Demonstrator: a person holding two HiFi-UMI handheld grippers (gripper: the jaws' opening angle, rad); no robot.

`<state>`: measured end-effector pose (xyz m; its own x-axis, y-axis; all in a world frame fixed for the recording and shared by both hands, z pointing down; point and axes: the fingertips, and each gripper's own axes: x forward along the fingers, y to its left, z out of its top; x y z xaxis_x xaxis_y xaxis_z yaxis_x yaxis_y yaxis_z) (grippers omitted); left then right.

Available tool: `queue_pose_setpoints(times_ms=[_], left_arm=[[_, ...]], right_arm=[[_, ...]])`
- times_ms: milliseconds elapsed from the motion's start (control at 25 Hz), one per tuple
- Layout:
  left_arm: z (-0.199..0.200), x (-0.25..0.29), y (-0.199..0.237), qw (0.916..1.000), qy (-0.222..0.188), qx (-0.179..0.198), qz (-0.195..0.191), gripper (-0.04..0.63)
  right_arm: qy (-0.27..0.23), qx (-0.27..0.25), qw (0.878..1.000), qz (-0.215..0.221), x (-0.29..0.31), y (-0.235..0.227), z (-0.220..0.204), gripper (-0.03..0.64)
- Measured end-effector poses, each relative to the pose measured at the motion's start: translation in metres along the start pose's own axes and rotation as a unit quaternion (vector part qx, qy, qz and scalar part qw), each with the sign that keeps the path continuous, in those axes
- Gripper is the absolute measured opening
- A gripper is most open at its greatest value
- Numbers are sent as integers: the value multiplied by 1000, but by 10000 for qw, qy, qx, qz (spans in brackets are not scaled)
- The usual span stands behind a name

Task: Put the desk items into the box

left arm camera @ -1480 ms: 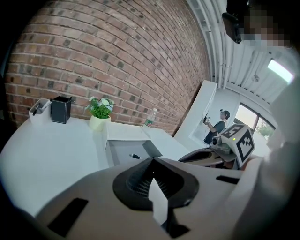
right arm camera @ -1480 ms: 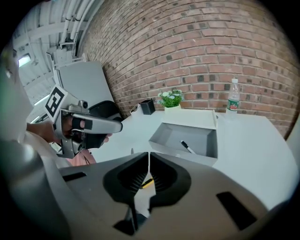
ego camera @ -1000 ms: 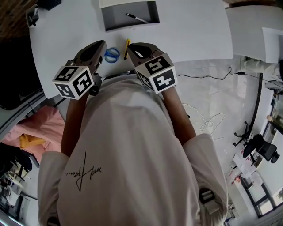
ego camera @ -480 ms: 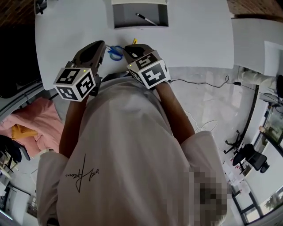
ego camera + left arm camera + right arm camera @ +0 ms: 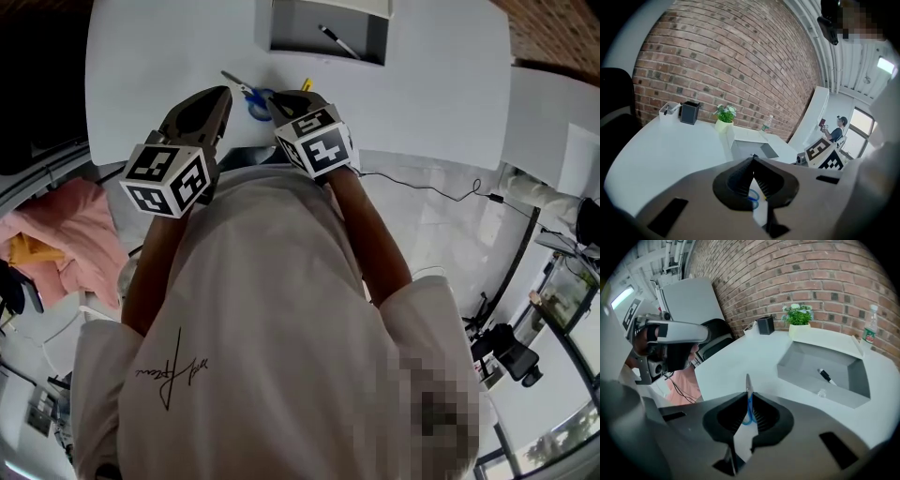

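Right gripper (image 5: 748, 394) has the scissors (image 5: 748, 380)! Its jaws are nearly together, pinched on the blue handle, and the blade sticks out past the tips. From the head view the scissors (image 5: 246, 89) sit at the near edge of the white table (image 5: 169, 47), blade pointing away to the left. Whether they are off the surface, I cannot tell.

Left gripper (image 5: 753, 159) is just beside them with its jaws closed at the tips and nothing between them; the blue handle only shows through the gap behind the tips.

A small yellow item (image 5: 306, 84) peeks out at the right gripper's far side, mostly hidden.

The grey box (image 5: 328, 54) is further back on the table, apart from both grippers, with 1 black pen (image 5: 337, 40) lying inside. Beyond it, against the brick wall, stand a potted plant (image 5: 799, 315) and a bottle (image 5: 868, 331).
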<state>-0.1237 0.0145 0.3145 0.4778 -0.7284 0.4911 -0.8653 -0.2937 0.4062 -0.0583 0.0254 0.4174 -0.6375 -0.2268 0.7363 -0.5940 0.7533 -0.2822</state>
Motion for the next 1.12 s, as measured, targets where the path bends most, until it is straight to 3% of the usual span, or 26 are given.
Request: queue_pose_setpoints(times_ms=[320, 560, 760, 1120], left_arm=[[-6, -12, 11, 9994, -135, -226, 222, 5], [-21, -12, 8, 9992, 19, -335, 207, 5], [-30, -20, 11, 9987, 71, -443, 257, 5], [-38, -25, 14, 9978, 93, -580, 306, 5]], right_arm=[[262, -63, 9996, 54, 17, 3, -15, 37], [427, -174, 9988, 156, 31, 7, -21, 38], [521, -322, 9980, 142, 40, 12, -22, 108], [820, -505, 9953, 75, 53, 14, -35, 124]])
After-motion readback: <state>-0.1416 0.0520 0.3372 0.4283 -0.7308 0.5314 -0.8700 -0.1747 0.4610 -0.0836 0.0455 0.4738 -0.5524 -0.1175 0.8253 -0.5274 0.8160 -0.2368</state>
